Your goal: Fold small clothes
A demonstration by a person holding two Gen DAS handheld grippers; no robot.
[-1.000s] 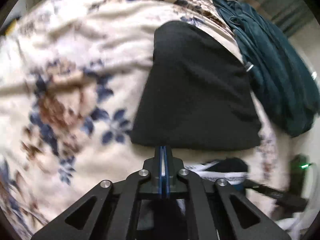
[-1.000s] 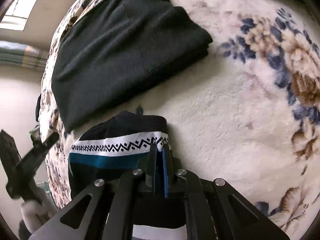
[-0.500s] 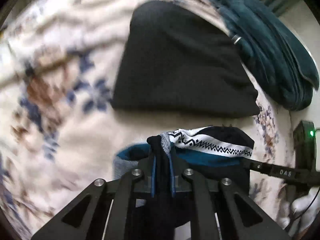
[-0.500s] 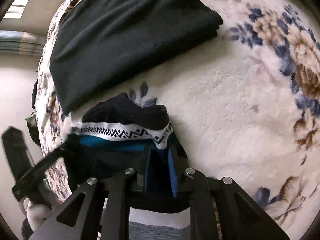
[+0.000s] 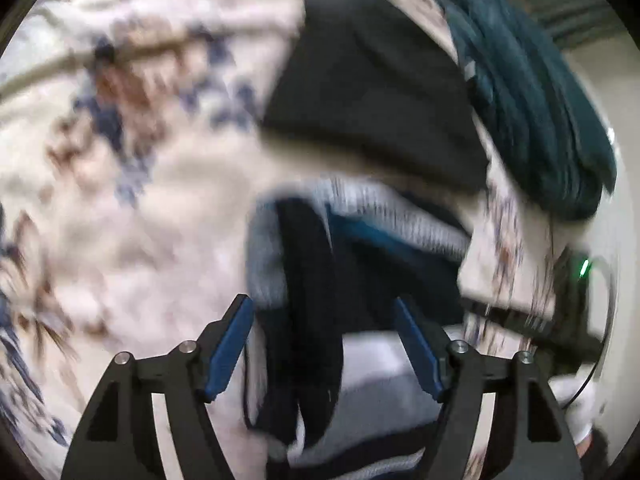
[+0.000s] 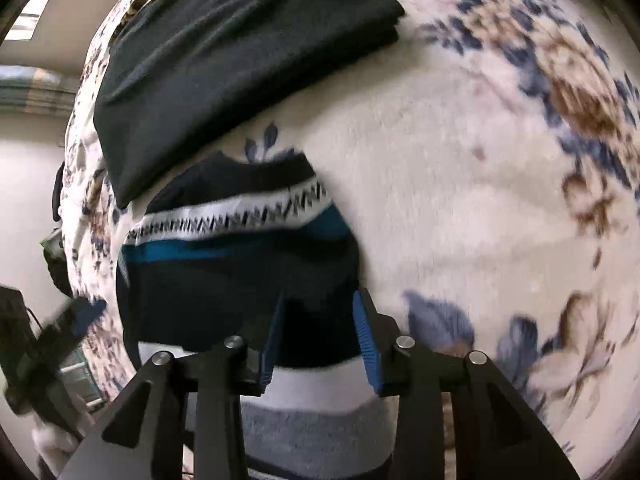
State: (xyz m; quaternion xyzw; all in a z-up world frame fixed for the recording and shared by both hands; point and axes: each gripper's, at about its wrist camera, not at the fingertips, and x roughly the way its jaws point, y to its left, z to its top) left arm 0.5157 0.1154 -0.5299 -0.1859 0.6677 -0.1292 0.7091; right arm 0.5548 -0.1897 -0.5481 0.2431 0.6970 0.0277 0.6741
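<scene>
A small knitted garment [image 6: 240,272], navy with a teal stripe, a white zigzag band and a grey part, lies folded on the floral blanket [image 6: 480,200], just in front of a folded black garment [image 6: 240,60]. My right gripper [image 6: 320,320] stands over its near edge. Its jaws are opening, with dark fabric between the pads but no pinch on it. The left wrist view is blurred. There my left gripper [image 5: 324,320] is opening wide, and a dark fold of the knitted garment [image 5: 312,280] stands loose between its blue pads [image 5: 230,344].
A dark teal garment [image 5: 532,100] lies heaped beyond the black garment [image 5: 372,92] at the blanket's edge. The other gripper shows at the side of each view: left gripper [image 6: 60,332], right gripper [image 5: 520,320]. Cream floral blanket [image 5: 120,200] stretches away on the open side.
Both grippers were shut on the knitted garment and carried its edge over toward the black garment. Both have now opened and let the fabric go, the left one widest.
</scene>
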